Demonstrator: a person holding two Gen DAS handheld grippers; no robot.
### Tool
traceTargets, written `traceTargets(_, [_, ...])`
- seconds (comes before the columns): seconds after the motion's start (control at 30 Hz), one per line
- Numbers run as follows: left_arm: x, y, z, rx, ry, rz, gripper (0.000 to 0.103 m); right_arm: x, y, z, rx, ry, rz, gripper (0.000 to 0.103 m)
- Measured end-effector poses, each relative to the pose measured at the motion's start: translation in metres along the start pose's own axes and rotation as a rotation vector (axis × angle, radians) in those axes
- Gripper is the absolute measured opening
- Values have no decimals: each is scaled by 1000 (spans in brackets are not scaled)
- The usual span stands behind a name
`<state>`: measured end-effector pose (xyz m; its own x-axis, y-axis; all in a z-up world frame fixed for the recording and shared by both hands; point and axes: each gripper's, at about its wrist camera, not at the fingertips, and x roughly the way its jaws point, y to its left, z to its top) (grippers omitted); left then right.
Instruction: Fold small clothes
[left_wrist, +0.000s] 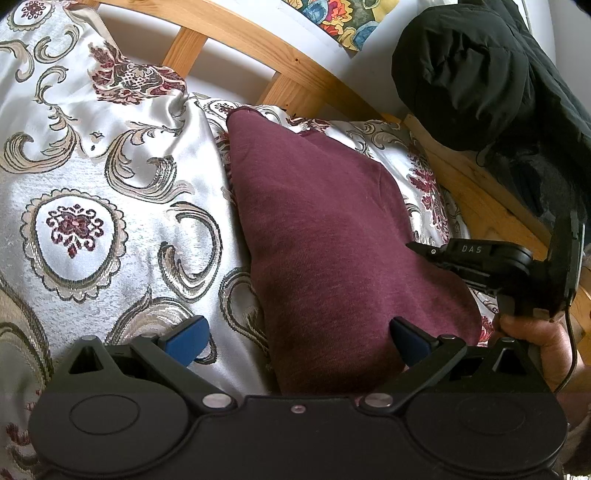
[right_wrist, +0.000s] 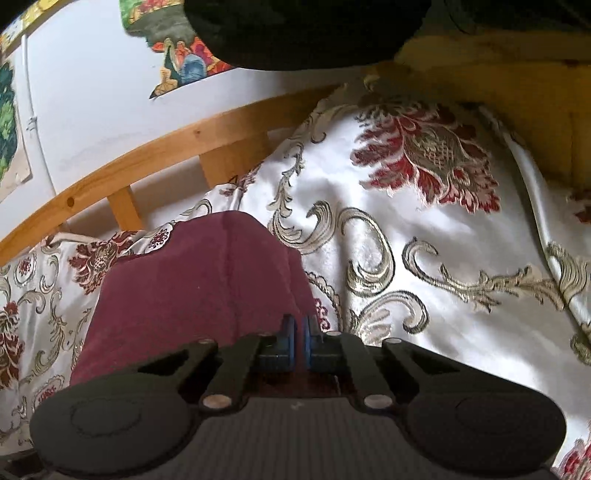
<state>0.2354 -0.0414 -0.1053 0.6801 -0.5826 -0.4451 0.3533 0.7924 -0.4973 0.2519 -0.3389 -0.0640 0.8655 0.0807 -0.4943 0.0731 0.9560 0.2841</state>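
A maroon garment (left_wrist: 332, 236) lies folded in a long tapering shape on a silvery patterned bedspread (left_wrist: 92, 166). My left gripper (left_wrist: 299, 345) is open, its blue-padded fingers (left_wrist: 186, 341) spread over the garment's near left edge, holding nothing. My right gripper (right_wrist: 298, 332) is nearly shut, pinching the garment's near right edge (right_wrist: 207, 280). It also shows in the left wrist view (left_wrist: 436, 254), at the garment's right side, held by a hand (left_wrist: 532, 343).
A wooden bed frame (left_wrist: 258, 40) runs along the far side against a white wall with colourful posters (left_wrist: 343, 18). A black jacket (left_wrist: 498, 81) hangs at the far right corner over the frame.
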Motion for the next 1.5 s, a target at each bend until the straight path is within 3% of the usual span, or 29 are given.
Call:
traceTargets(0.17, [0,0,0,0,0,0,102,-5,8,-2,-59,-3,-11,3])
traceTargets(0.3, [-1,-1,0,3,-1,-1,102,-14,2,-5,-13,-6,-3,3])
traceTargets(0.4, [-2,2,0,-9,-6,-43,102,-16,-2,-8,-7,6,-9,3])
traceTargets(0.53, [0,0,0,2,1,-30,103,-15,-5,-6,21,5,6,5])
traceTargets(0.63, [0,0,0,2,2,-30,102,-14,-12,-1,82,16,10,24])
traceTargets(0.77, [0,1,0,4,2,-29,102,-19,-21,7,162,-17,91,70])
traceTargets(0.87, [0,1,0,3,2,-30,102,-14,-22,16,188,-11,171,90])
traceTargets(1.07, [0,0,0,3,2,-30,103,17,-13,16,168,73,194,95])
traceTargets(1.2, [0,0,0,4,2,-30,102,37,-13,6,154,158,161,96])
traceTargets(1.33, [1,0,0,4,2,-29,102,37,0,-7,-6,150,145,97])
traceTargets(1.5, [0,0,1,-2,4,-32,102,34,1,-15,-29,112,152,95])
